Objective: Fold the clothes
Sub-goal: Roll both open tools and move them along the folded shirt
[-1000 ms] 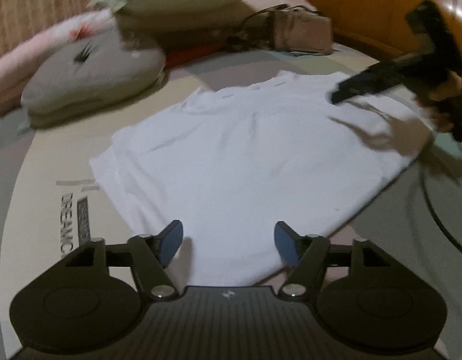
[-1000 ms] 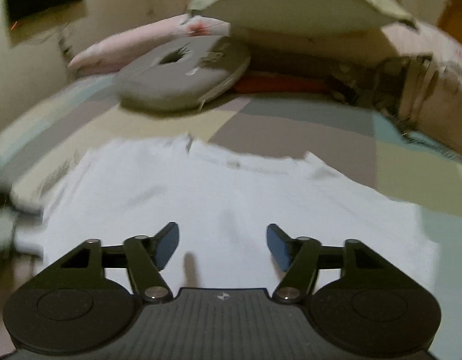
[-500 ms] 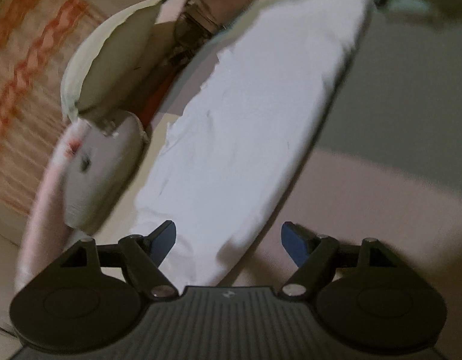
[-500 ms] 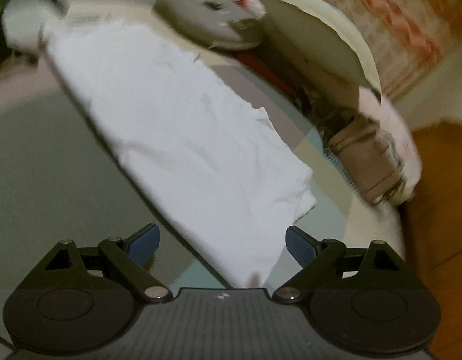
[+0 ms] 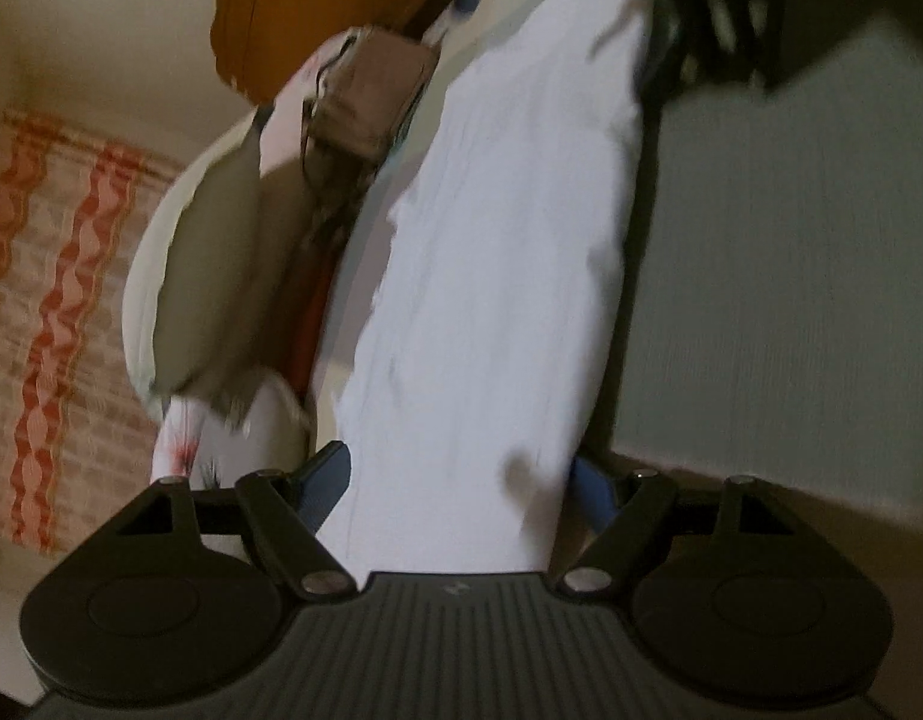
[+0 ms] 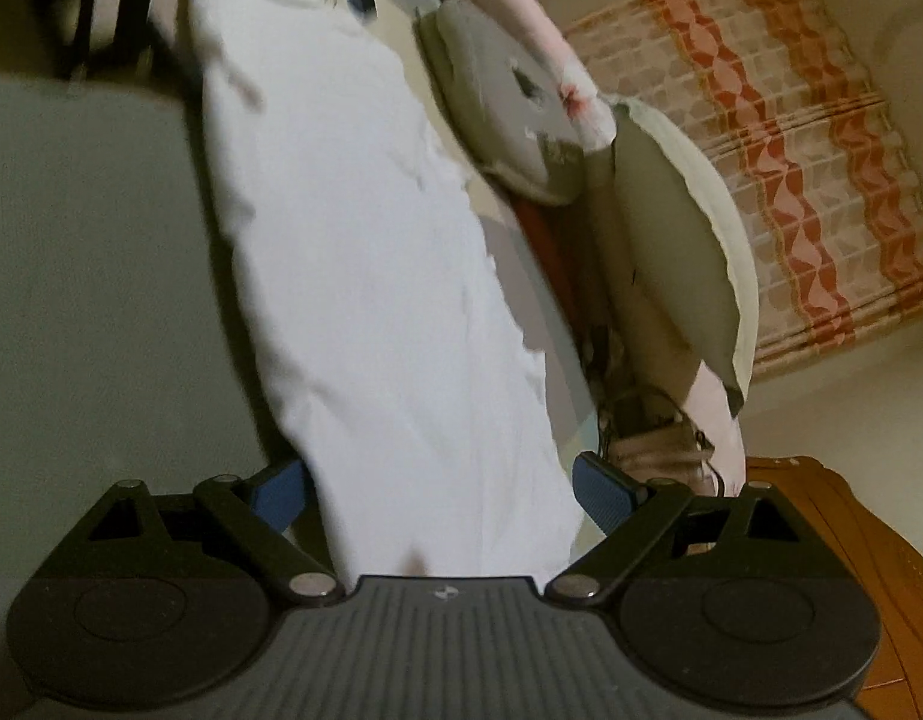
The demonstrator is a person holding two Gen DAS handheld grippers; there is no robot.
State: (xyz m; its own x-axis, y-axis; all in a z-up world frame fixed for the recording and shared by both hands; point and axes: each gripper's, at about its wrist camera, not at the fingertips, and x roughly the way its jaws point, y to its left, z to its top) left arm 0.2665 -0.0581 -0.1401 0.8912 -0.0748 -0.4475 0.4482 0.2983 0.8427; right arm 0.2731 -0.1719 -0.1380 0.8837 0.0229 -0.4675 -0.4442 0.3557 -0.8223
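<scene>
A white shirt (image 5: 497, 276) lies flat on the bed as a long folded strip. In the left wrist view my left gripper (image 5: 461, 480) is open, its blue pads on either side of one end of the shirt. In the right wrist view the shirt (image 6: 371, 276) runs away from my right gripper (image 6: 443, 486), which is open with its pads either side of the opposite end. The other gripper shows as a dark blur at the far end of the shirt in each view (image 5: 719, 18) (image 6: 101, 6). Both views are tilted and motion-blurred.
Grey and cream pillows (image 6: 677, 252), a round grey cushion (image 6: 509, 132) and a brown bag (image 5: 365, 102) lie along the head of the bed beside the shirt. A patterned orange curtain (image 6: 791, 150) hangs behind. Grey bedsheet (image 5: 791, 300) lies on the other side.
Both grippers have swung to opposite ends of the shirt and rolled sideways. The jaws of both have opened wider and now straddle the shirt's ends.
</scene>
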